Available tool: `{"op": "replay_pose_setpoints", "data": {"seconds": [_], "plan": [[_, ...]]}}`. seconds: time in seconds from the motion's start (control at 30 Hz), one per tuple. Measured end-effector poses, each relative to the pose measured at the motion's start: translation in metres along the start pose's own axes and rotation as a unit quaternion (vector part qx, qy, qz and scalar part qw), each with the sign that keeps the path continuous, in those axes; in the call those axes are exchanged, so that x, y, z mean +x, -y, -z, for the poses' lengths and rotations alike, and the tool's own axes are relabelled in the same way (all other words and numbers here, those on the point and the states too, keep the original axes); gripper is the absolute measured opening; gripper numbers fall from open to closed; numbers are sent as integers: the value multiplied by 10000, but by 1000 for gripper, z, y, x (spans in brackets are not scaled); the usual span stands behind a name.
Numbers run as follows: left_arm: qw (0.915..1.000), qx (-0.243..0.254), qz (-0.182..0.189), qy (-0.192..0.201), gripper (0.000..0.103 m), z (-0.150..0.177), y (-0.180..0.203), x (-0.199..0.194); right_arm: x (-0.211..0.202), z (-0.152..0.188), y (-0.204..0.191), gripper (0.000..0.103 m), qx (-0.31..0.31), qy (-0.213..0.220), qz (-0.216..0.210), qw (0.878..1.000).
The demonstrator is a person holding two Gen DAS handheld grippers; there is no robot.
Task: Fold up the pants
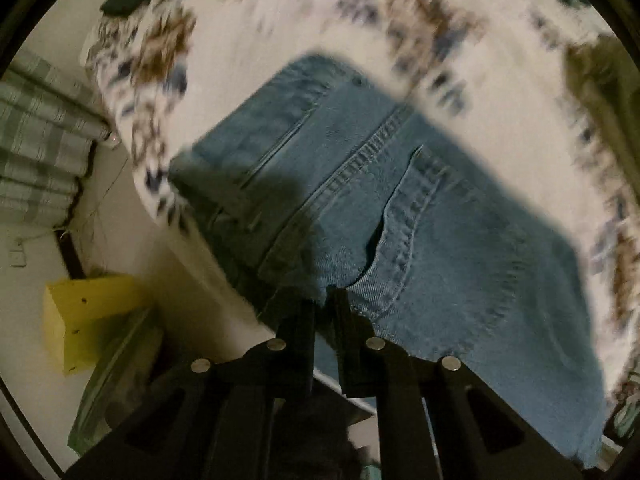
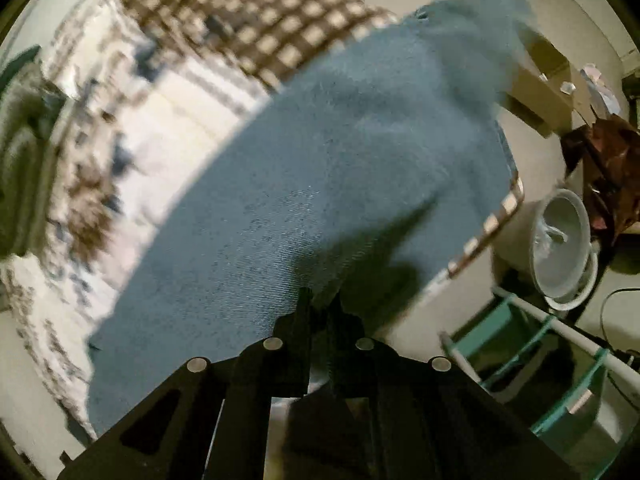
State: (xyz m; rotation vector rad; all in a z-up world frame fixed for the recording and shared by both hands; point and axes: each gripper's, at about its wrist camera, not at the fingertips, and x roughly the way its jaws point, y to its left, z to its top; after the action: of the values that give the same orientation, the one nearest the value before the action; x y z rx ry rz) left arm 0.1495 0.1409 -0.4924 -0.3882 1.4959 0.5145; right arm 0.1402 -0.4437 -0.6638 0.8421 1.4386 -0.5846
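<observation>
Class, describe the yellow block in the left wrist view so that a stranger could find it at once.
Start at the floral bedsheet where the blue jeans lie, then drop past the bed's edge to the pale floor at lower left. The yellow block sits there beside a clear plastic sheet; it is the only bright yellow, box-shaped thing among soft fabrics.

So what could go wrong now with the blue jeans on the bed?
The left gripper pinches only the very edge of the blue denim jeans, right beside the gaping pocket, so the cloth might slip out. In the right wrist view, the right gripper holds denim close to the bed's edge, above a grey plastic bucket, so a dropped leg could land there.
</observation>
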Motion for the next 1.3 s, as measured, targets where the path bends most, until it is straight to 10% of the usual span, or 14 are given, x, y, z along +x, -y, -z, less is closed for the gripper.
{"op": "replay_pose_setpoints", "data": {"seconds": [0.6, 0.83, 0.93, 1.07, 1.23, 1.3], "plan": [[9996, -72, -216, -155, 3, -12, -28, 46, 59, 30, 59, 7, 111, -370, 171, 9991], [9987, 433, -7, 282, 5, 19, 16, -1, 47, 27, 109, 41, 755, -418, -829, 9928], [9942, 902, 278, 514, 19, 31, 57, -20, 19, 20, 150, 44, 1286, 186, -960, 9869], [9853, 1496, 567, 591, 72, 46, 100, -18, 4, -14, 201, 48, 1847, 790, -980, 9747], [9738, 2124, 713, 385, 73, 67, 163, 2, 18, -69, 219, 48, 1829, 918, -761, 9759], [9686, 2371, 670, 322, 73, 79, 182, 8, 27, -76, 221, 27, 1907, 985, -881, 9727]]}}
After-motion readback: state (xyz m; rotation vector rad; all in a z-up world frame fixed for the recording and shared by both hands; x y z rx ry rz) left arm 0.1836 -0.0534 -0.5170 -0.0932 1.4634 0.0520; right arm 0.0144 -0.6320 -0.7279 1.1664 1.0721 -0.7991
